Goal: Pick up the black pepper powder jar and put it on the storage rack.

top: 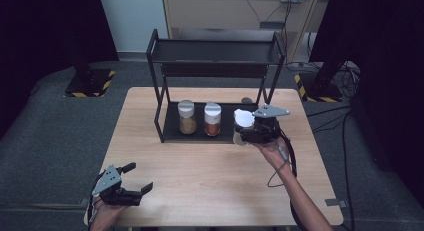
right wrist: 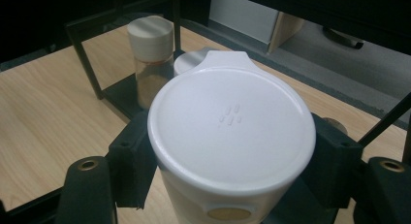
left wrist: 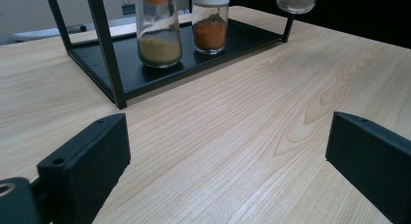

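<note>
A black two-tier rack (top: 159,113) stands at the back of the wooden table (top: 200,166). On its lower shelf (left wrist: 145,76) are a jar of tan powder (top: 187,117) (left wrist: 159,32) and a jar of orange powder (top: 212,119) (left wrist: 210,25). My right gripper (top: 243,135) (right wrist: 231,190) is shut on a white-lidded jar (top: 243,120) (right wrist: 231,122) and holds it at the right end of that shelf. The jar's base (left wrist: 296,0) hangs above the table. My left gripper (top: 136,178) (left wrist: 228,166) rests at the table's front left corner, open, nothing between its jaws.
The rack's upper shelf (top: 215,51) is bare. A small round object (top: 246,100) lies on the table behind the rack. Dark stands with yellow-black bases (top: 90,83) and cables (top: 345,76) sit on the floor beyond the table.
</note>
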